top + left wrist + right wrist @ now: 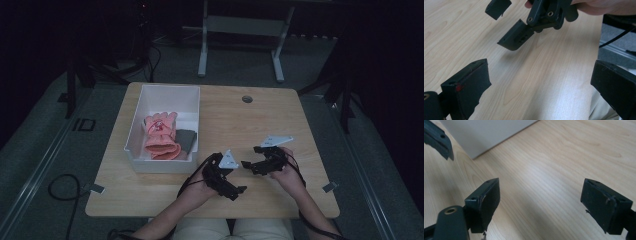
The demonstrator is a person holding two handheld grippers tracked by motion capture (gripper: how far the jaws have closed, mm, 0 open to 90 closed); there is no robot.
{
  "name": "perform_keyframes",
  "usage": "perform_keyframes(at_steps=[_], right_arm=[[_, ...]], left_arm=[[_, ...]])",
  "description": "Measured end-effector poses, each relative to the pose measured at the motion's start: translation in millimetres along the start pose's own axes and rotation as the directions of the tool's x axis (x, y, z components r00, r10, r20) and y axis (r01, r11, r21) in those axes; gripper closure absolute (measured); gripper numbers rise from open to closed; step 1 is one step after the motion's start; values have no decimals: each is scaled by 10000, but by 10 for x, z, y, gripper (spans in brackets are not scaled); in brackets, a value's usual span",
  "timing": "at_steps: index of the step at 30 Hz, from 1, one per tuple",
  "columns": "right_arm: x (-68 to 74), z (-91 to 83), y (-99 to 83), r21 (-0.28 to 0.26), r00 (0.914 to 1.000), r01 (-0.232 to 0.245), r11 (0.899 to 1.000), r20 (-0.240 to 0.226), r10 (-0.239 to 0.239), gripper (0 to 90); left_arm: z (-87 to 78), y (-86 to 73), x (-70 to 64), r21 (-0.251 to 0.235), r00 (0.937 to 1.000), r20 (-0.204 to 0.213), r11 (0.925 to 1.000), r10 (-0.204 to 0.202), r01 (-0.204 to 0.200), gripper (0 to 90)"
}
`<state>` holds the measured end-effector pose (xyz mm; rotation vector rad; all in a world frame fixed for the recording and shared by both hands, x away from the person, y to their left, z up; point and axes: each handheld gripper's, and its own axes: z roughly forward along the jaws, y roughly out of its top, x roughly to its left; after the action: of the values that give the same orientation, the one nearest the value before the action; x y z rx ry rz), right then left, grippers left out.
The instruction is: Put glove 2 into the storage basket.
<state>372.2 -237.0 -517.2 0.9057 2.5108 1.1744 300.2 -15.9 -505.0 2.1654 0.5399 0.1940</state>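
While both claws hung spread and empty over bare wood, nothing had been taken up. The left claw [235, 191] sat at the lower middle of the high view, its jaws wide apart in its own view with only desk grain between them. The right claw [250, 165] hovered just beside it, slightly higher and to the right in the frame, jaws likewise parted, pointing left toward the bin.

Farther out, in the left half of the high view, a white bin [136, 131] stood on the desk [260, 125]; its corner showed at the upper left of the right gripper view. Inside lay a pair of pink gloves [161, 135], with a dark grey cloth [186, 140] touching them on the right.

The gloves looked like the likely target. To do it well, one claw should probably clear the bin's near wall, descend from above, and pinch the gloves' thick cuff end rather than a loose finger, keeping off the grey cloth so it would not be dragged along.
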Motion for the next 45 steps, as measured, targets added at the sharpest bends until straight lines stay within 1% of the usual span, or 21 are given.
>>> perform_keyframes(at_steps=[3,8,12,15,16,19,22,23,24,25,27,30,33,34,37,39,40,41,42,43,45], right_arm=[[-2,28,-85,37,9998,4,10000,175,-5,152],[-40,63,-199,228,9989,-116,9997,455,106,152],[-97,58,-281,230,9973,-307,9993,669,291,152],[-157,29,-346,103,9944,-527,9986,922,515,152],[-173,21,-362,66,9933,-585,9983,1000,575,152],[-248,-14,-430,40,9880,-791,9969,1335,779,152],[-306,-45,-487,-33,9817,-930,9957,1668,923,150],[-339,-67,-517,-83,9781,-1089,9940,1777,1087,149],[-339,-67,-517,-83,9781,-1089,9940,1777,1087,149],[-384,-99,-557,-146,9728,-1226,9923,1960,1231,149],[-433,-136,-596,-223,9683,-1413,9897,2048,1428,148],[-489,-189,-650,-265,9617,-1562,9874,2238,1581,148],[-521,-212,-706,-222,9556,-1684,9855,2415,1687,148],[-530,-212,-724,-203,9551,-1651,9861,2462,1650,147],[-546,-219,-766,-281,9508,-1628,9863,2624,1644,147],[-557,-223,-779,-344,9509,-1610,9864,2623,1644,147],[-557,-223,-779,-344,9509,-1610,9864,2623,1644,147],[-573,-236,-798,-426,9474,-1683,9848,2690,1736,148],[-576,-241,-799,-486,9469,-1677,9846,2700,1746,148],[-574,-243,-799,-549,9457,-1690,9841,2723,1776,148],[-576,-241,-798,-552,9453,-1655,9847,2759,1743,148]], left_arm=[[39,-50,4,32,9999,139,9999,-97,97,18],[114,-139,7,124,9998,135,9999,-116,114,19],[177,-226,16,122,9995,158,9996,-259,258,19],[205,-284,27,131,9996,156,9996,-244,242,19],[215,-309,27,88,9998,60,9998,-195,194,19],[224,-352,34,31,9999,-57,9999,-126,127,19],[224,-397,68,-67,9992,-80,9992,-384,383,19],[218,-409,74,-129,9990,-165,9991,-408,406,19],[218,-409,74,-129,9990,-165,9991,-408,406,19],[212,-430,89,-246,9984,-270,9985,-504,497,19],[210,-451,109,-280,9978,-298,9979,-598,590,19],[220,-480,126,-352,9963,-402,9966,-758,744,19],[237,-505,123,-251,9964,-480,9973,-704,693,19],[241,-513,119,-179,9961,-538,9974,-702,693,19],[248,-530,92,-204,9953,-651,9973,-711,699,19],[248,-530,92,-204,9953,-651,9973,-711,699,19],[235,-536,75,-369,9953,-689,9971,-683,659,19],[230,-542,72,-436,9949,-718,9968,-704,674,19],[225,-550,71,-509,9949,-704,9963,-724,689,19],[220,-558,73,-576,9949,-723,9961,-710,669,19],[214,-571,76,-615,9938,-758,9952,-810,764,19]])
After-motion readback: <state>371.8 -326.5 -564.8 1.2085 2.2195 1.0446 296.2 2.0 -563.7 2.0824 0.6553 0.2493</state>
